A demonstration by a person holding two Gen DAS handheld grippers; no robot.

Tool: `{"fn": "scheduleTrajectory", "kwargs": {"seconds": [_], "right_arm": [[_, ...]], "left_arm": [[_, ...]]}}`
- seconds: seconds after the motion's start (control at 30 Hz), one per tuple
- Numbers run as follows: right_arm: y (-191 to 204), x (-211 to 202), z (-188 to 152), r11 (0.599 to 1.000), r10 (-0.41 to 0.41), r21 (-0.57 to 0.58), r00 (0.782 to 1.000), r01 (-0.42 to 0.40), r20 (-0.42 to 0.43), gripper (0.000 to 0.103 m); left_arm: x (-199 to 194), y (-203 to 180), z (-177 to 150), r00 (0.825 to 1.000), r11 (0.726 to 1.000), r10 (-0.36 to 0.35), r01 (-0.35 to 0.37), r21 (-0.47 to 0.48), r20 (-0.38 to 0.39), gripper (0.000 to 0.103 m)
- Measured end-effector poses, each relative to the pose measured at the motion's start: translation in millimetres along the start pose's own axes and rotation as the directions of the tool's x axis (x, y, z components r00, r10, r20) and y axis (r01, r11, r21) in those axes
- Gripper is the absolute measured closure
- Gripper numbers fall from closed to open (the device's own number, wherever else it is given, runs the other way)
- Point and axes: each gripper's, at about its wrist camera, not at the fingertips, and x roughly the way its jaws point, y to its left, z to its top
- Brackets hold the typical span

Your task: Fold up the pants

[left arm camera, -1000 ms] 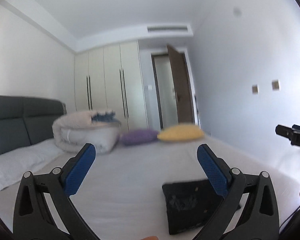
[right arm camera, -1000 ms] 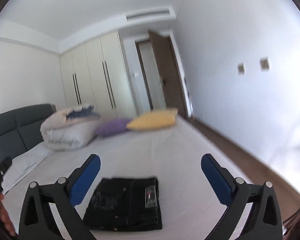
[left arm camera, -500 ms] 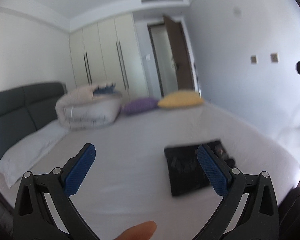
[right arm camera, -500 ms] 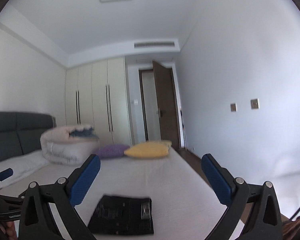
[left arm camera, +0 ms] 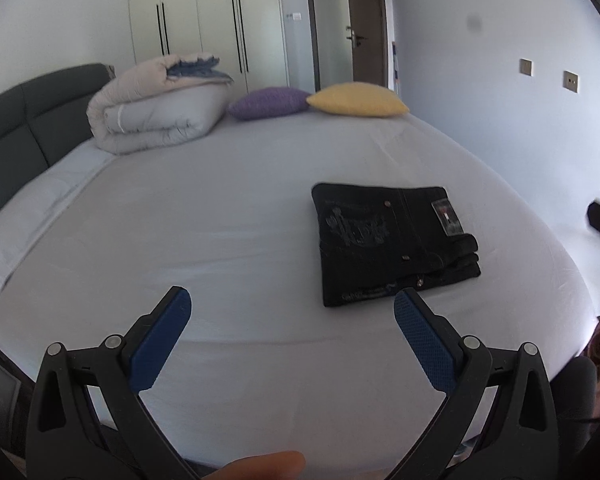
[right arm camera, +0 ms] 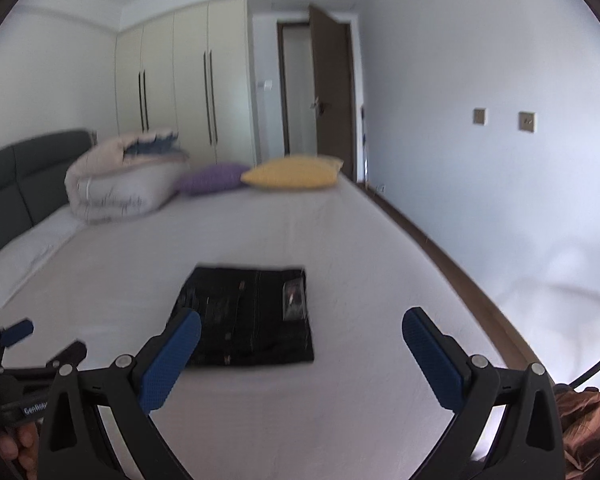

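My left gripper point(left arm camera: 292, 308), right gripper point(right arm camera: 300, 330) fingers apart, empty; pants point(left arm camera: 392, 240) folded at 1 o'clock; careless nudge unfolds stack.

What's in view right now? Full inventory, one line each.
pants: 1, black, folded into a flat rectangle on the bed, free of both grippers
bed: 1, white sheet, fills the foreground
headboard: 1, dark grey, left side of the bed
duvet: 1, beige and white, rolled, by the headboard
purple pillow: 1, far end of the bed
yellow pillow: 1, right of the purple one
wardrobe: 1, cream, far wall
door: 1, brown, open
wall plates: 2, right wall
left gripper: 1, blue pads, open, empty
right gripper: 1, blue pads, open, empty
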Motion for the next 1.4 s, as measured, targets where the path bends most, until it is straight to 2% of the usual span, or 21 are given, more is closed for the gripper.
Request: {"fn": "scheduleTrajectory", "kwargs": {"seconds": [0.3,0.9,1.4], "right_arm": [[5.1,31.9,-29.0,0.999,0.028,0.028,0.986,-0.023,-0.165,0.0],[12.6,53.1,-40.2,1.0,0.022,0.005,0.969,-0.022,-0.245,0.0],[17.5,57.2,-45.1,0.999,0.033,0.007,0.964,-0.032,-0.265,0.0]], "left_arm": [[43.1,2.8,-8.0,0.997,0.999,-0.023,0.02,-0.042,-0.071,0.0],[66.9,1.2,-19.3,0.994,0.997,-0.023,0.015,-0.073,-0.111,0.0],[70.8,0.4,-20.4,0.993,0.997,-0.023,0.015,-0.073,-0.116,0.0]]}}
